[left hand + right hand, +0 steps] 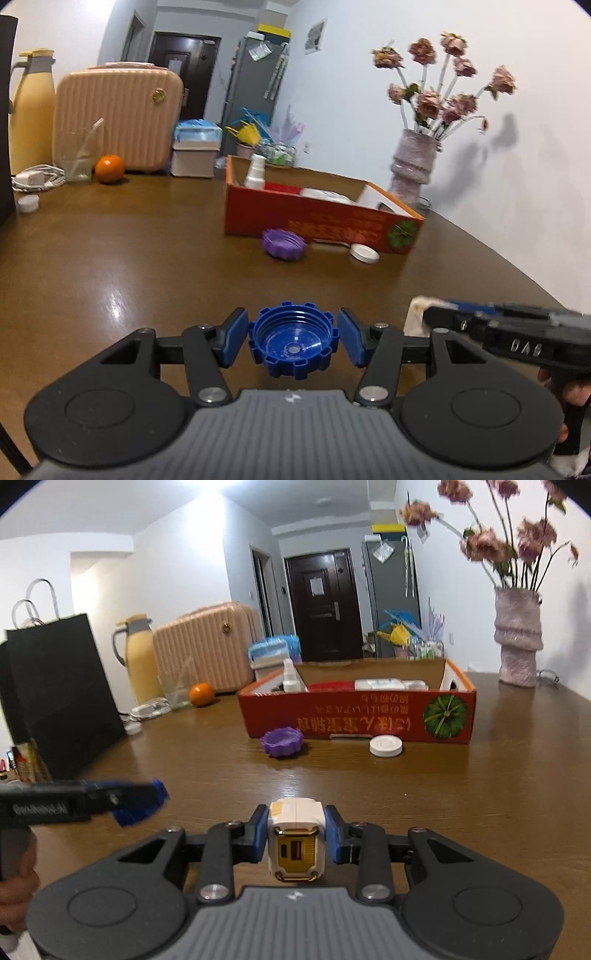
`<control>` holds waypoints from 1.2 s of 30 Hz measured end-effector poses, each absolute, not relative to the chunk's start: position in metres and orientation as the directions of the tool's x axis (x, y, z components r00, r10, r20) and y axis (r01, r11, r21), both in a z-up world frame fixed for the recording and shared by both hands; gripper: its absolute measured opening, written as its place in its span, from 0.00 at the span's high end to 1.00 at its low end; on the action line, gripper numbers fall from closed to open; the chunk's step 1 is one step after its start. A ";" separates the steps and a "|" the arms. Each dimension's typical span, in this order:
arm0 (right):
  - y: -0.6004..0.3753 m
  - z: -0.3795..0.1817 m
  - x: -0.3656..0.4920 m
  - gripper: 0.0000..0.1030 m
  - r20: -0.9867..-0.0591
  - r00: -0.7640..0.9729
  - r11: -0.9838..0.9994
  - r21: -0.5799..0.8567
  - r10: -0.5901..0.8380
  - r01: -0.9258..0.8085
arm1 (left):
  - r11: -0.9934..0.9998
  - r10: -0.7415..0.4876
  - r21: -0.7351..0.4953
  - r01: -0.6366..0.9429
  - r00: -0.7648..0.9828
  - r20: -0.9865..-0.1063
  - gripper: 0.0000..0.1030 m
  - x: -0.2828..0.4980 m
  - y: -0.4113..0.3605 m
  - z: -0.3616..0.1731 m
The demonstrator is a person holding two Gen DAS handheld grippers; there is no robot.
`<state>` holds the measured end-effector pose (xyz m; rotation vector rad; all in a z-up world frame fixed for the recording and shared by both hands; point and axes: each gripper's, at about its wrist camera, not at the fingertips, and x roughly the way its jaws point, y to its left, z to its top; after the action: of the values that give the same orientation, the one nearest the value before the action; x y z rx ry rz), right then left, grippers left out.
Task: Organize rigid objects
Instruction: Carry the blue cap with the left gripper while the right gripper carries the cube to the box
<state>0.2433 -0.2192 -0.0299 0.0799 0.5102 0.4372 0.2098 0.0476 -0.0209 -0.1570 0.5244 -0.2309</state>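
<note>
Grippers both loaded: your left gripper is partly closed with its pads clamped on a blue cap, your right gripper narrower, pinching a white-and-gold charger. Both hover over the tabletop, well short of the red box. Purple cap and white lid lie just beside the box's front wall.
</note>
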 end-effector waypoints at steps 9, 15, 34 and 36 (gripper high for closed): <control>-0.237 0.003 0.194 0.70 -0.360 0.851 0.924 0.146 0.382 -0.353 | 0.951 -0.301 -0.195 0.239 0.858 -0.416 0.47 0.175 0.027 -0.005; -0.248 0.005 0.203 0.70 -0.358 0.862 0.933 0.149 0.360 -0.328 | 0.955 -0.292 -0.161 0.247 0.868 -0.402 0.47 0.189 0.024 0.003; -0.255 0.019 0.439 0.70 -0.343 0.866 0.928 0.221 0.363 -0.301 | 0.975 -0.190 0.015 0.220 0.873 -0.450 0.46 0.464 0.017 0.018; -0.254 0.007 0.470 0.70 -0.379 0.863 0.938 0.222 0.335 -0.266 | 0.975 -0.188 0.019 0.223 0.862 -0.470 0.46 0.481 0.013 0.004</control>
<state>0.4698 -0.2542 0.0071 0.1651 0.4256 0.3165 0.4808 0.0132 0.0045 0.0740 0.4850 -0.2156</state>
